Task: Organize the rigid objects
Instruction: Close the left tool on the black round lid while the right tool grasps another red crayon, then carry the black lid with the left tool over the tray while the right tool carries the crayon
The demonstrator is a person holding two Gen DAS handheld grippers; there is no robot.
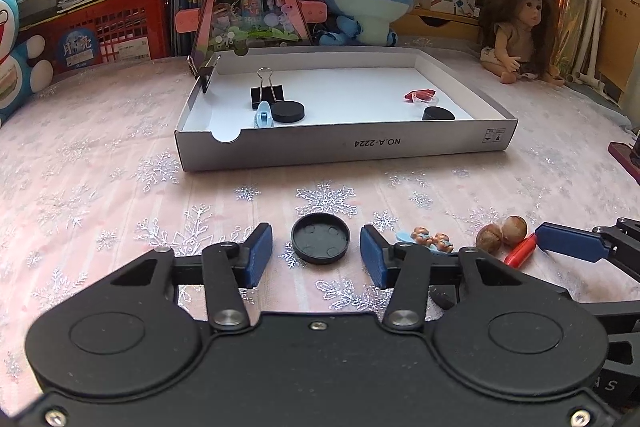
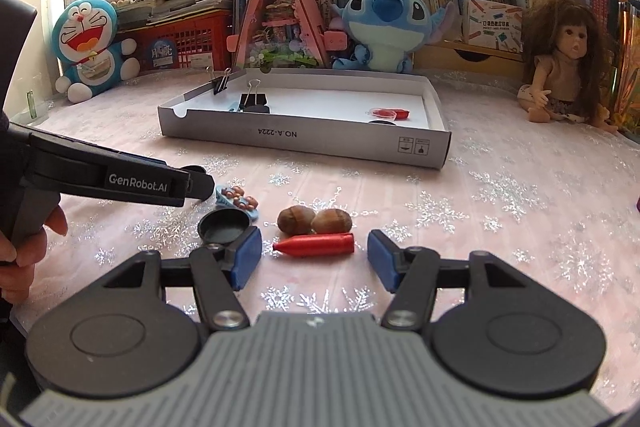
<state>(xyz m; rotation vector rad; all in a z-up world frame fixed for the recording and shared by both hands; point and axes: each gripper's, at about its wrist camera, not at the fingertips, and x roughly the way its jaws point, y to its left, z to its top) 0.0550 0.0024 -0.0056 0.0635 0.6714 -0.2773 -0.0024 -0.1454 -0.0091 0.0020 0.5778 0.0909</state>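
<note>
A round black plastic cap [image 1: 320, 243], hollow side up, lies between the left gripper's [image 1: 316, 259] spread fingers; the right gripper's [image 2: 315, 259] fingers, also spread, flank a red metal bullet-shaped piece [image 2: 316, 245].

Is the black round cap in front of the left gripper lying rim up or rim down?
Rim up. The black round plastic cap lies flat on the snowflake tablecloth, its hollow inside and raised rim facing upward.

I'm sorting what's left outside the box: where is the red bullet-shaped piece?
The red bullet-shaped piece lies on the tablecloth between the right gripper fingers, just in front of the two nuts.
</note>
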